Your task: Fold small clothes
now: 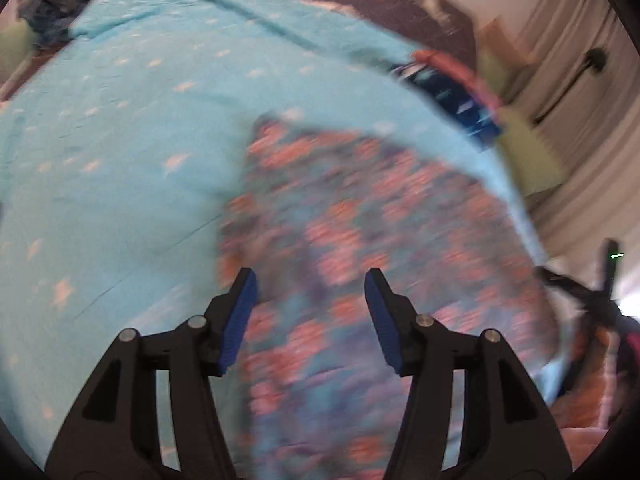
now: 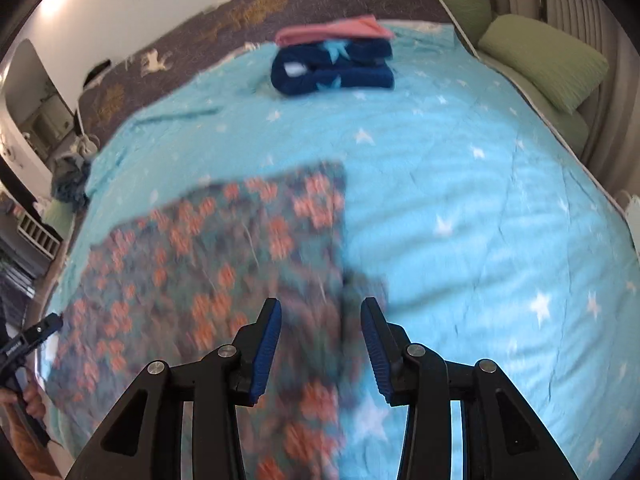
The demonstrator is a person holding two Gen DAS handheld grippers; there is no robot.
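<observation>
My left gripper (image 1: 311, 312) & right gripper (image 2: 321, 344) both hang wide open w/ nothing held, over the blurred teal-and-orange floral cloth (image 2: 208, 264) on the star-print turquoise bedspread (image 2: 460, 184).

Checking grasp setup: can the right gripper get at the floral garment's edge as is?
Probably yes. The right gripper has its jaws open, and the floral garment lies flat on the blue star blanket with its right edge running between them. Nothing covers that edge; the folded stack sits far behind.
</observation>
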